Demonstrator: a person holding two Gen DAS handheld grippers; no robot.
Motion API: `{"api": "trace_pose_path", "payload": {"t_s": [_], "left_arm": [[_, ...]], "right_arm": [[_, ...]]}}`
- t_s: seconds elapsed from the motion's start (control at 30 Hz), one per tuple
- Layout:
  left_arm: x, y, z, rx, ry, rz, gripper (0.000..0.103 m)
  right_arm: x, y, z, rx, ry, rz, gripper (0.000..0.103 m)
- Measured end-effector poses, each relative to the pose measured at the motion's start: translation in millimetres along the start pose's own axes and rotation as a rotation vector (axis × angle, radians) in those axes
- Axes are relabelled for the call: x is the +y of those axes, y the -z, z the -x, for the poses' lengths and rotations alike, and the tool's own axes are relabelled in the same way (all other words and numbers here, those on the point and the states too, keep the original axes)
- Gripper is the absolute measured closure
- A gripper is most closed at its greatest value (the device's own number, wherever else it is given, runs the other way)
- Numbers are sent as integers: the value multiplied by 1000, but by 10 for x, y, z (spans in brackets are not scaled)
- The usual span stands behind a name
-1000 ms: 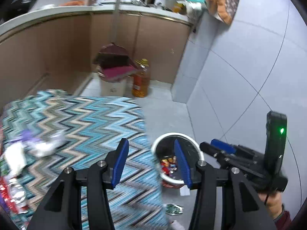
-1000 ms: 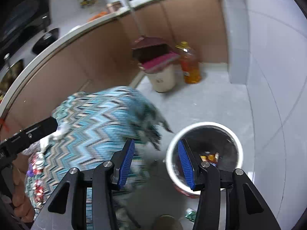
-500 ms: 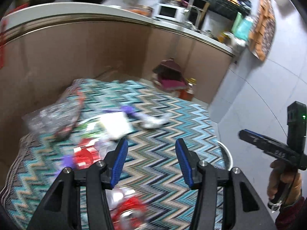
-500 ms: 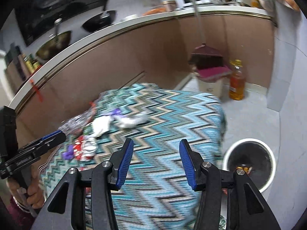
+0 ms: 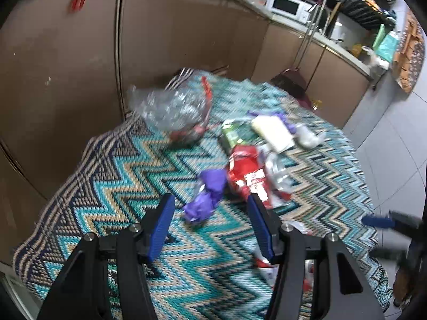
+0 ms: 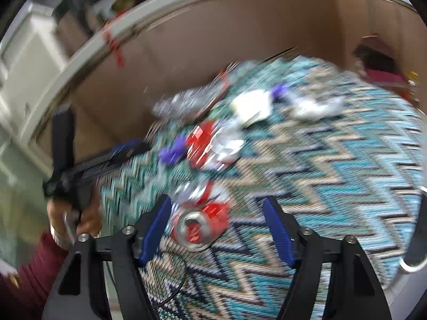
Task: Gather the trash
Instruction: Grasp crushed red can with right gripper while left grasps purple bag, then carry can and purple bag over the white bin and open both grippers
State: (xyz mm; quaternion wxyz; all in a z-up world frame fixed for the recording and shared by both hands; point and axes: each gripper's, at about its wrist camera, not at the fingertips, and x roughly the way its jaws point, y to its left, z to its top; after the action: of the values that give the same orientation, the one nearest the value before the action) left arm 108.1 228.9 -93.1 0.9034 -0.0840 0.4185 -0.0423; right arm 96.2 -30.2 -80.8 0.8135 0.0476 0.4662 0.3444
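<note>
Zigzag-cloth counter (image 5: 320, 176) carries the trash. Left tool (image 5: 210, 226) wide, nothing held, just short of purple wrapper (image 5: 206, 194) and red packet (image 5: 246, 172). Right tool (image 6: 217, 229) wide, crushed red can (image 6: 198, 225) between its fingers, view blurred.

A table under a zigzag cloth (image 5: 133, 186) is carrying the mess: purple wrapper (image 5: 206, 194), red packet (image 5: 245, 172), clear plastic bag (image 5: 170, 109), white packet (image 5: 272, 130), crushed can (image 6: 198, 225).
</note>
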Motion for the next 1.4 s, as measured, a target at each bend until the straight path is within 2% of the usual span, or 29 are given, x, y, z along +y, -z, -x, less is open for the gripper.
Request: {"api": "trace_pose_path", "payload": {"t_s": [0.1,0.2,0.3,0.47,0.57,0.63,0.67,0.73,0.97,1.2,1.4], "left_arm": [[50,34,-132,19,10,4,49],[55,23,-214,25,20,2,49],[47,1,-302,34,22,-1,49],[43,-29,-463,47,27,-13,49],[25,-36,-558,60,29,-25,49],[21,-38,-624,72,34,-24,51],[19,-38,-648,75,37,-24,60],[20,-34,-697,92,44,-17,74],[15,9,-569,57,26,-9,76],[4,32,-179,-3,0,14,76],[-476,-56,88,-45,43,-45,76]], "right_arm": [[171,90,-237,59,-5,68,18],[269,124,-433,94,21,106,14],[223,112,-562,115,46,79,10],[112,77,-767,149,58,3,10],[93,78,-817,148,74,-32,13],[116,68,-830,145,109,-34,26],[120,54,-840,144,110,-40,33],[113,52,-834,145,105,-39,33],[82,150,-625,114,95,-8,35],[-40,192,-224,29,70,-20,36],[-376,206,299,-85,87,-84,36]]}}
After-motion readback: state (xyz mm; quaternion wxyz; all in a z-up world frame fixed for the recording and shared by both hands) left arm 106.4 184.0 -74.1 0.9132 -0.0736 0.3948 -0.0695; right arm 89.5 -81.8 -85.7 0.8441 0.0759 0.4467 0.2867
